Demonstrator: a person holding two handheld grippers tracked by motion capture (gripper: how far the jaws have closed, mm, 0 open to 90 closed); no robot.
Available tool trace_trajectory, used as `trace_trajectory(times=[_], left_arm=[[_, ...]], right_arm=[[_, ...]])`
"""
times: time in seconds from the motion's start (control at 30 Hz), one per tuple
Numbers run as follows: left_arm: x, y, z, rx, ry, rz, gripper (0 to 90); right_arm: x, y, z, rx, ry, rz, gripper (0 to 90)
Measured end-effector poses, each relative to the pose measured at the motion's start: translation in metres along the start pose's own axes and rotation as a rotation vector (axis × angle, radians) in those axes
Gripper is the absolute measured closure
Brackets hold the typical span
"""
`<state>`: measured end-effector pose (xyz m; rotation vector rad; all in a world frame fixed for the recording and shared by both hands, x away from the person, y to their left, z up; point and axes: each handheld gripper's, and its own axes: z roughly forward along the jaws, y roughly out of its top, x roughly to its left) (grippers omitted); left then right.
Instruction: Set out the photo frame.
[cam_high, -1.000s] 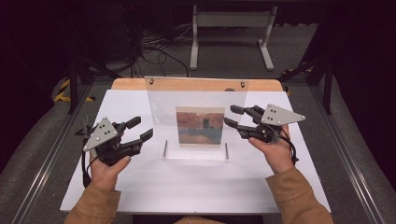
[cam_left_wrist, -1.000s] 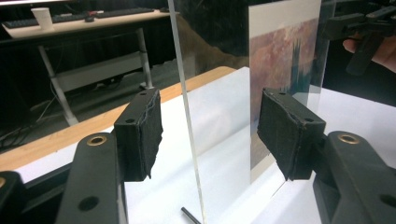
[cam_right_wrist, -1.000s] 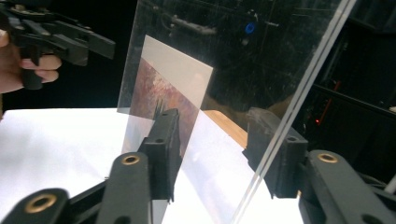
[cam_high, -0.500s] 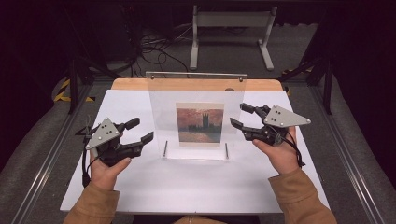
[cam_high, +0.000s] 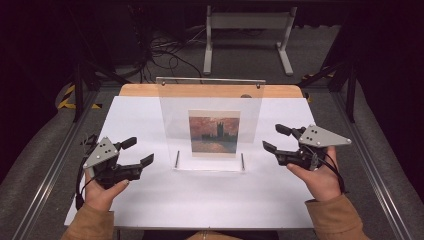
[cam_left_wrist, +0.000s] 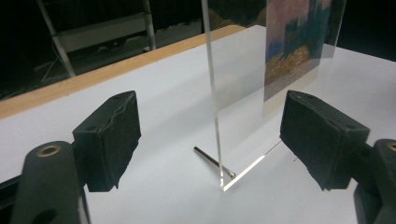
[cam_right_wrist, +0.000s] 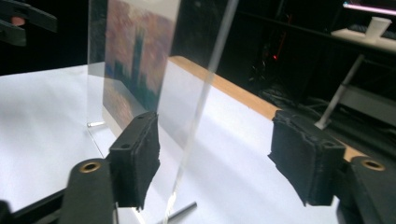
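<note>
Clear frame upright at table centre, both claws spread beside it.

Standing mid-table on white sheet (cam_high: 210, 200): clear acrylic frame (cam_high: 210, 107) with painted picture (cam_high: 214, 133) inside, metal pins (cam_high: 177, 158) at its foot. At 9 o'clock of frame: left claw (cam_high: 138, 152), jaws just opened wide, nothing pinched, frame's edge ahead between them, untouched. At 3 o'clock: right claw (cam_high: 274, 137), jaws likewise just opened, apart from frame, pads clear of its edge (cam_right_wrist: 201, 93).
</note>
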<state>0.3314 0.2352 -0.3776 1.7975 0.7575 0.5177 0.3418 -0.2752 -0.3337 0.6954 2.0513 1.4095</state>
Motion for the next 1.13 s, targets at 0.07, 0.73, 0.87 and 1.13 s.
trace_trajectory(times=[0.07,0.73,0.87,1.13], left_arm=[[0.002,-0.005,-0.001,0.002,0.006,-0.003,18.7],[0.023,-0.059,0.011,0.114,0.062,-0.093,13.2],[0.026,-0.066,0.017,0.15,0.075,-0.093,13.2],[0.024,-0.066,0.021,0.155,0.066,-0.088,13.0]], right_arm=[[-0.002,-0.007,-0.004,0.015,-0.005,0.015,29.9],[-0.016,-0.093,-0.019,0.143,-0.076,0.218,18.7],[-0.019,-0.11,-0.015,0.191,-0.09,0.255,17.9],[-0.022,-0.12,-0.013,0.214,-0.095,0.278,17.7]])
